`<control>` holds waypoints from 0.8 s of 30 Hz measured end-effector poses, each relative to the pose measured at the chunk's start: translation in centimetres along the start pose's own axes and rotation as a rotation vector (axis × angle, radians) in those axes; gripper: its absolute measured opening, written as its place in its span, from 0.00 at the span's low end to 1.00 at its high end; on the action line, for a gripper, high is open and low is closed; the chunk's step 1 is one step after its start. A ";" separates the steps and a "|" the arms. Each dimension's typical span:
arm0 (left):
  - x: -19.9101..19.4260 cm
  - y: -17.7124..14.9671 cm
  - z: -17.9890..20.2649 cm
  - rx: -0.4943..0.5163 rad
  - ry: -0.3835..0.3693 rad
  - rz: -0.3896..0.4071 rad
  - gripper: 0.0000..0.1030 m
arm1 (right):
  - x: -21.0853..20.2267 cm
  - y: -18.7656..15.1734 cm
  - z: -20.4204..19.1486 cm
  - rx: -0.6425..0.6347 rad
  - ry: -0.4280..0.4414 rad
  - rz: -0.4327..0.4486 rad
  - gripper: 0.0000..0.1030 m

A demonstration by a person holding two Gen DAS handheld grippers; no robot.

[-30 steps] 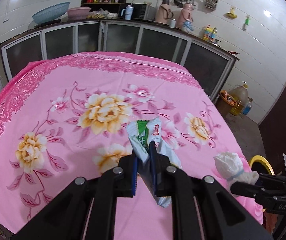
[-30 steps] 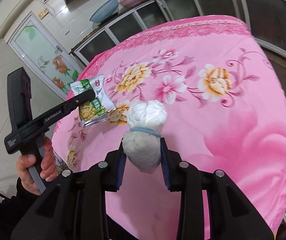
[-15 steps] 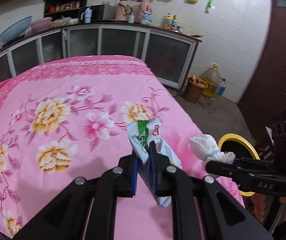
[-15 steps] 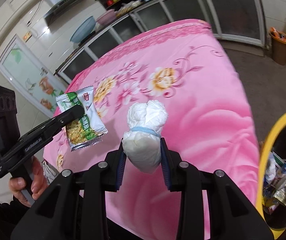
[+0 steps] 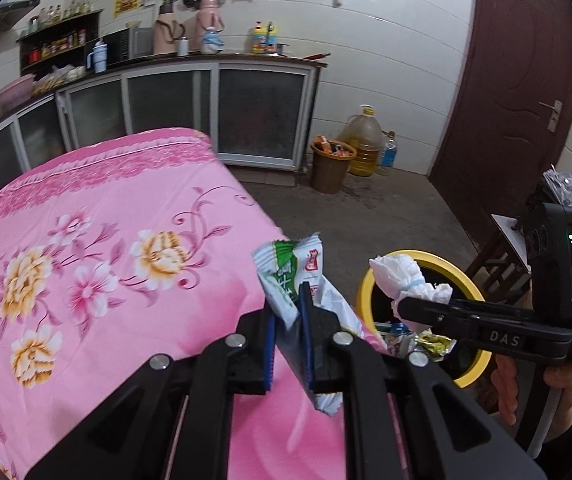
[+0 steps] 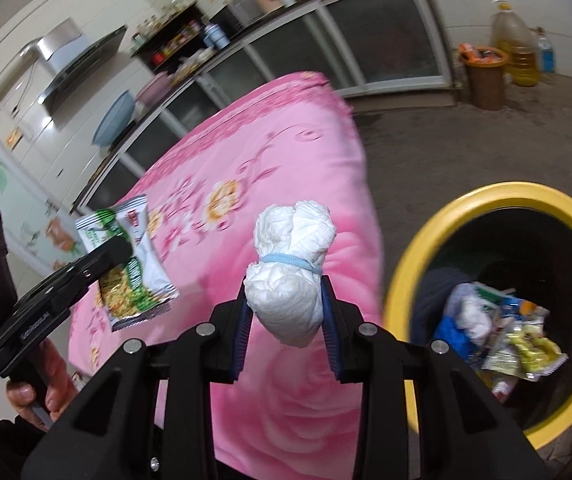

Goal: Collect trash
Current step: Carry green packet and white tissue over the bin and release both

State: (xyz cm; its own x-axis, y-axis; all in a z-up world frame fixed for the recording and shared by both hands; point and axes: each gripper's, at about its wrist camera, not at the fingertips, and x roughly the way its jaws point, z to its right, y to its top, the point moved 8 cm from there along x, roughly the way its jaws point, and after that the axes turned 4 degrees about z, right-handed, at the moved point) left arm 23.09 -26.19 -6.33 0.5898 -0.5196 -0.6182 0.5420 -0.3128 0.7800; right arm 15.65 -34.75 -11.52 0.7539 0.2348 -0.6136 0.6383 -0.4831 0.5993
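Note:
My left gripper (image 5: 286,308) is shut on a green and white snack wrapper (image 5: 294,276), held above the right edge of the pink flowered table (image 5: 98,240); the wrapper also shows in the right wrist view (image 6: 130,268). My right gripper (image 6: 286,300) is shut on a white wad of tissue tied with a blue band (image 6: 290,268), held above the table edge; the wad also shows in the left wrist view (image 5: 402,280), over the bin's rim. A yellow-rimmed bin (image 6: 498,200) with several pieces of trash inside stands on the floor to the right, also seen in the left wrist view (image 5: 470,364).
A brown bin (image 5: 330,164), an oil jug (image 5: 362,140) and a bottle stand by the kitchen cabinets (image 5: 246,116) at the back. A dark door (image 5: 518,100) and a stool (image 5: 506,240) are on the right. Concrete floor lies between table and wall.
Both grippers have swung to the right with their loads, from over the table toward the yellow-rimmed bin, which now fills much more of the right wrist view. Both grips are unchanged.

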 end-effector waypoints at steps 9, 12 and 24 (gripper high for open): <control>1.9 0.9 5.8 0.089 -0.074 0.003 0.10 | -3.2 0.5 6.4 0.063 -0.132 0.079 0.30; 2.5 1.1 7.4 0.113 -0.089 0.007 0.10 | -3.9 0.4 8.1 0.083 -0.166 0.094 0.30; 4.8 1.2 12.3 0.176 -0.150 -0.008 0.10 | -5.0 -0.3 11.9 0.131 -0.229 0.116 0.30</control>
State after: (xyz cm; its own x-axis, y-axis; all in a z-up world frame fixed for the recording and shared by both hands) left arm 19.22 -38.85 -7.22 0.4830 -0.6249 -0.6134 0.4260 -0.4443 0.7881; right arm 9.79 -45.76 -14.72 0.7561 -0.0176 -0.6543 0.5134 -0.6041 0.6095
